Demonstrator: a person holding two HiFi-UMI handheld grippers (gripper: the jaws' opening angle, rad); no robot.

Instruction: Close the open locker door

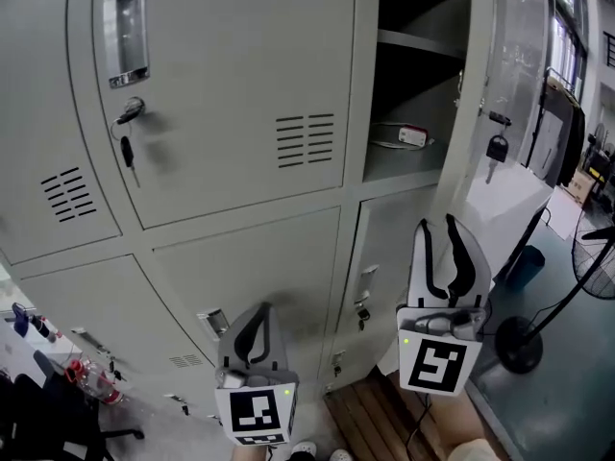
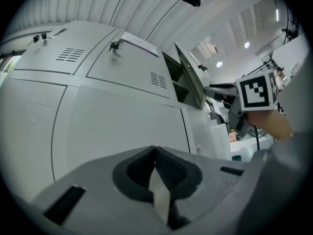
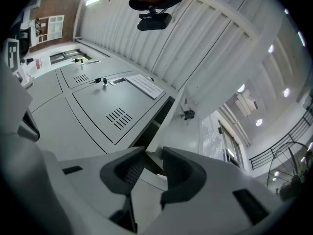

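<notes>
Task barely started, by my read: the open locker door point(image 1: 478, 65) on the upper-right compartment stood swung well out, seen almost edge-on in the head view, w/ the compartment's dark inside fully exposed. The whole closing swing was left to do. The right claw point(image 1: 439, 229) was raised just under the door's lower corner, jaws partly apart w/ nothing pressed between them; in the right gripper view the door's bottom edge showed through the gap just ahead, and contact couldn't be judged. The left claw point(image 1: 259, 313) sat lower, in front of the shut lower lockers, jaws together and empty, so prob. not involved. Inside the compartment a small white device w/ a cable point(image 1: 408, 135) lay on the shelf, set back from the front edge, so it looked unlikely to block the door. A bunch of keys point(image 1: 497, 147) hung from the door's lock and could swing or snag the claw. Another key point(image 1: 128, 123) hung in the neighbouring locker's lock. A floor fan point(image 1: 577, 277) and a blue bin point(image 1: 527, 265) stood off right, beyond the door, not in its closing path.
</notes>
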